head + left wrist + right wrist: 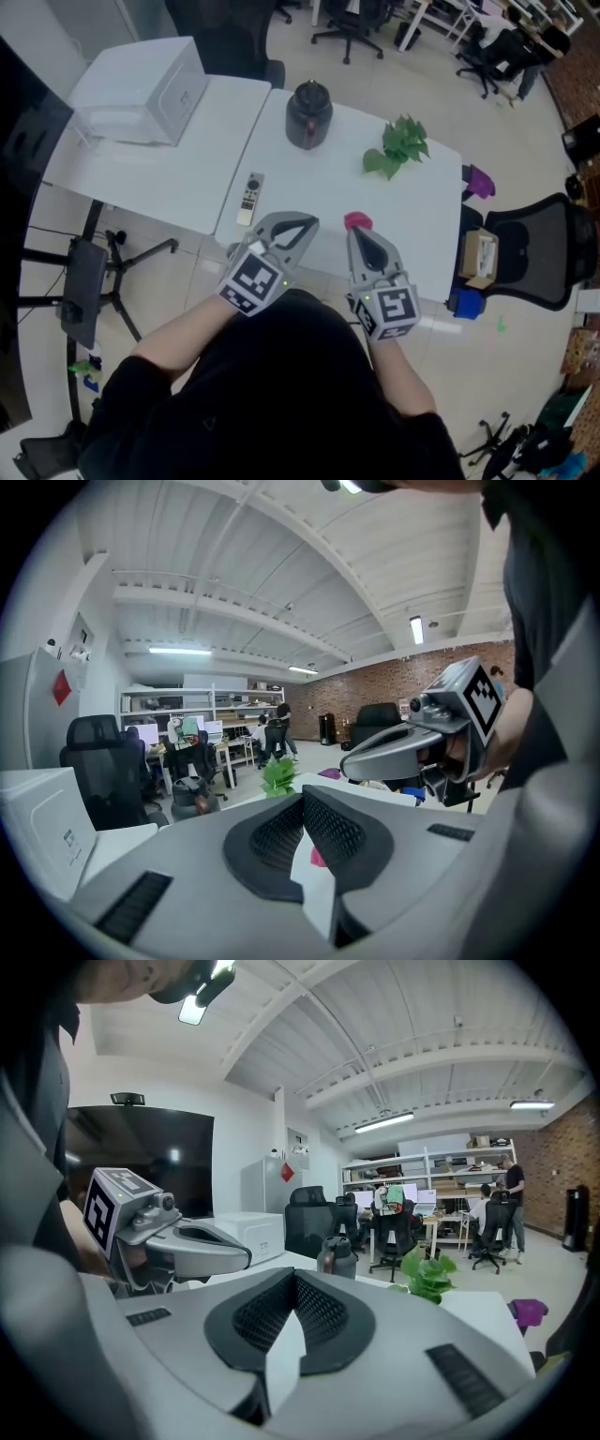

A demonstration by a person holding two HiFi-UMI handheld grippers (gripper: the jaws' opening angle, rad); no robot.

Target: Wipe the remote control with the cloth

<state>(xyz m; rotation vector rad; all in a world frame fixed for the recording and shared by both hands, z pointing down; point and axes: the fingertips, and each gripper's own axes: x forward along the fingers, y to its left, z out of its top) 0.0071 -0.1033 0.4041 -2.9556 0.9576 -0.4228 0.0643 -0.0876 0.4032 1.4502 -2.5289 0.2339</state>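
Left claw (pixel 309 223) and right claw (pixel 355 234) closed, empty; cloth (pixel 362 221) at front edge of bench (pixel 309 178), remote control (pixel 249 198) apart by left edge; wiped or not, we cannot tell.

We see a wide bare stretch of the tabletop (pixel 319 183) between the remote control (pixel 250 197) and the pink cloth (pixel 357 221), while the dark jug (pixel 308 114) and the green plant (pixel 398 145) stand in the way nearer the far edge.
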